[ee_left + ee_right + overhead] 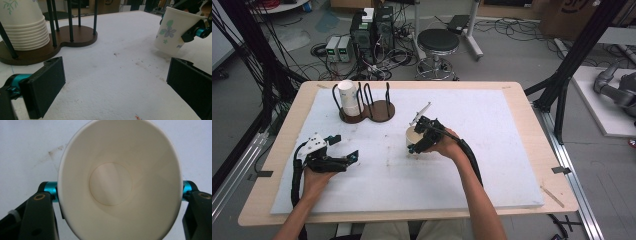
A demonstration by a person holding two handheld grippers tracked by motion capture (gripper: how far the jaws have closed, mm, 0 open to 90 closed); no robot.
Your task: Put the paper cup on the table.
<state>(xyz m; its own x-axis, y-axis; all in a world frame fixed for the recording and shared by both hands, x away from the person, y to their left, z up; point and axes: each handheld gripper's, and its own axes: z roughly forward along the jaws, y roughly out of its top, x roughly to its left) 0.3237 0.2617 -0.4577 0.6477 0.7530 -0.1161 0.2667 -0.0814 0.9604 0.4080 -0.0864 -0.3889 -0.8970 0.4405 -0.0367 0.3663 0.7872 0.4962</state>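
White paper cup with a flower print (414,138) sits near the middle of the white foam-covered counter (492,165), tilted, with its open mouth toward the right gripper's camera. The right gripper (426,136) has its jaws clenched on the cup's sides. The left gripper (343,148) rests on the counter at the left, well apart from the cup, its jaws spread wide with nothing between them. A stack of similar paper cups (350,98) stands in the dark round wooden holder with black rods (379,110) at the far left.

High overhead view forward-down; two close jaw-mounted views, sharing the paper cup (413,138) with it.
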